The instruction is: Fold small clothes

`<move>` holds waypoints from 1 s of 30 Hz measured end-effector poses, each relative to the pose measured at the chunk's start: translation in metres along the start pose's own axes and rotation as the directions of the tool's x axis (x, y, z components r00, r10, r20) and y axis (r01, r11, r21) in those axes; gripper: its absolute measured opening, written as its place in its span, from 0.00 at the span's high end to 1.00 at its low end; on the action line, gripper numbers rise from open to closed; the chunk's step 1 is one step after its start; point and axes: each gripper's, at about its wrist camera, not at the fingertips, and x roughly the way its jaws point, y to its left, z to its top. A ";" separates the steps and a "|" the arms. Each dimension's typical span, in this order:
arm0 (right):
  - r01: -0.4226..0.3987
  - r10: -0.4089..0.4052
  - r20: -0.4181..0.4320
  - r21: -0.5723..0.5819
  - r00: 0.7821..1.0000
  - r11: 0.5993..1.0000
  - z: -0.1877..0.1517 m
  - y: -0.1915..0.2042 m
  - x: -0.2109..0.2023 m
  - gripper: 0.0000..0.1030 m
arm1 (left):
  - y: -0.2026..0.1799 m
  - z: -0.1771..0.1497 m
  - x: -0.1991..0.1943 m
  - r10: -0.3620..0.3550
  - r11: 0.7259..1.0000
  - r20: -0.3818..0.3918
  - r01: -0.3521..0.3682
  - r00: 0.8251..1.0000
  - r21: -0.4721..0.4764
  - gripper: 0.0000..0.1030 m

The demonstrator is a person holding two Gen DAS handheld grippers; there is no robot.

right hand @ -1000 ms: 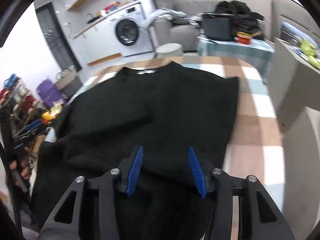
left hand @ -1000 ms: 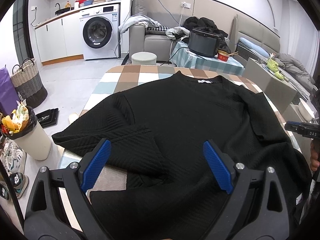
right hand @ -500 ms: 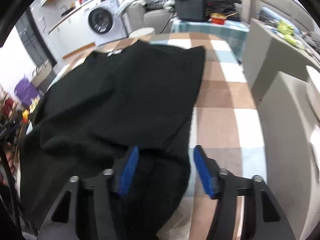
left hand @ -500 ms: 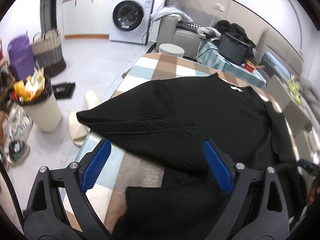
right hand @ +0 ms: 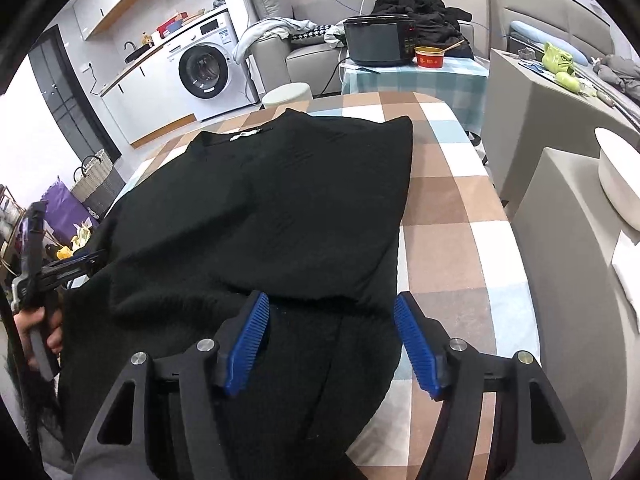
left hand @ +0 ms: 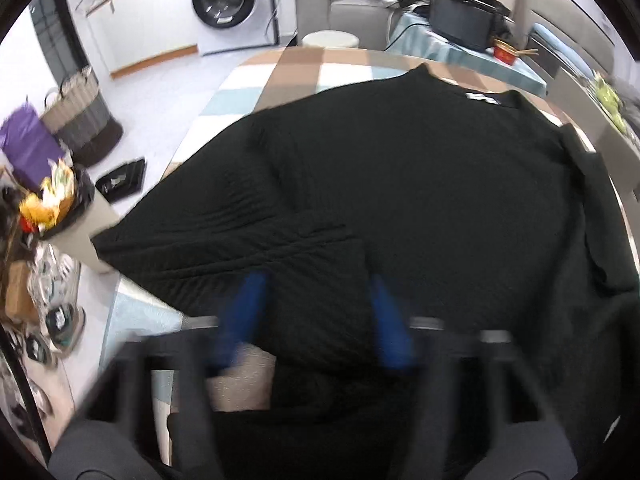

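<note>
1. Lying spread on the checked brown, white and pale-blue surface [right hand: 448, 208], the black ribbed knit sweater [right hand: 280, 208] is seen with its collar and white label at the far end and its hem hanging over the near edge.
2. The left tongs [left hand: 316, 320] are blurred by motion; the blue pads are seen standing apart over the folded-in left sleeve [left hand: 224, 232], and nothing is gripped.
3. The right tongs [right hand: 332, 340] are held wide above the near hem, with no cloth between the pads.
4. A risk is judged at the near edge: the overhanging hem could drag the sweater off if only one layer is pinched.
5. The left sleeve fold could be disturbed if the knit is snagged by the pad ribs.
6. An uneven lift by the two tongs would likely skew the fold line.
</note>
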 end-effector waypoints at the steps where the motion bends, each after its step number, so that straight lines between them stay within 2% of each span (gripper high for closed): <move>1: 0.003 -0.003 0.003 0.006 1.000 1.000 0.000 -0.001 0.000 0.35 | 0.011 -0.002 -0.006 -0.037 0.999 0.035 0.038 0.999 -0.033 0.83; 2: 0.002 -0.002 0.007 0.013 1.000 1.000 -0.001 -0.003 0.000 0.35 | 0.021 -0.004 -0.013 -0.064 0.996 0.069 0.068 0.996 -0.060 0.90; 3: -0.001 0.001 0.012 0.023 1.000 1.000 -0.002 -0.004 -0.002 0.35 | 0.036 -0.009 -0.025 -0.074 0.992 0.117 0.085 0.990 -0.096 0.91; 6: 0.005 -0.006 0.017 0.037 1.000 0.999 -0.002 -0.009 -0.002 0.35 | 0.080 -0.019 -0.049 0.002 0.979 0.187 0.036 0.982 -0.200 0.94; 8: 0.002 -0.003 0.018 0.046 1.000 0.999 -0.003 -0.012 -0.002 0.35 | 0.110 -0.027 -0.055 0.025 0.958 0.206 0.035 0.978 -0.283 0.94; 10: -0.003 0.002 0.019 0.062 1.000 0.998 -0.003 -0.015 -0.001 0.35 | 0.130 -0.034 -0.052 0.012 0.937 0.205 0.061 0.979 -0.343 0.94; 15: -0.008 0.007 0.007 0.090 1.000 0.996 -0.003 -0.019 0.005 0.35 | 0.146 -0.036 -0.046 -0.020 0.915 0.234 0.112 0.972 -0.388 0.96; 18: -0.009 0.008 0.012 0.095 1.000 0.995 -0.004 -0.019 0.002 0.35 | 0.137 -0.023 -0.057 -0.029 0.929 0.291 0.133 0.956 -0.346 0.97; 21: -0.008 0.006 0.016 0.097 1.000 0.995 -0.005 -0.018 -0.001 0.35 | 0.106 -0.005 -0.077 -0.083 0.950 0.349 0.180 0.933 -0.255 0.97; 23: -0.004 0.002 0.016 0.098 1.000 0.995 -0.006 -0.018 -0.003 0.35 | 0.073 0.009 -0.086 -0.181 0.956 0.381 0.254 0.907 -0.150 0.97; 25: -0.003 0.002 0.017 0.096 1.000 0.995 -0.006 -0.018 -0.004 0.35 | 0.037 0.014 -0.092 -0.267 0.948 0.391 0.314 0.881 -0.060 0.97; 27: 0.003 -0.005 0.021 0.096 1.000 0.995 -0.006 -0.018 -0.006 0.35 | 0.001 0.014 -0.088 -0.375 0.922 0.331 0.387 0.866 0.031 0.97; 28: 0.004 -0.007 0.024 0.101 1.000 0.995 -0.007 -0.019 -0.008 0.34 | -0.014 0.013 -0.082 -0.434 0.899 0.288 0.433 0.854 0.070 0.97; 30: 0.006 -0.009 0.031 0.114 0.999 0.993 -0.007 -0.021 -0.010 0.33 | -0.035 0.009 -0.068 -0.450 0.893 0.181 0.438 0.874 0.106 0.91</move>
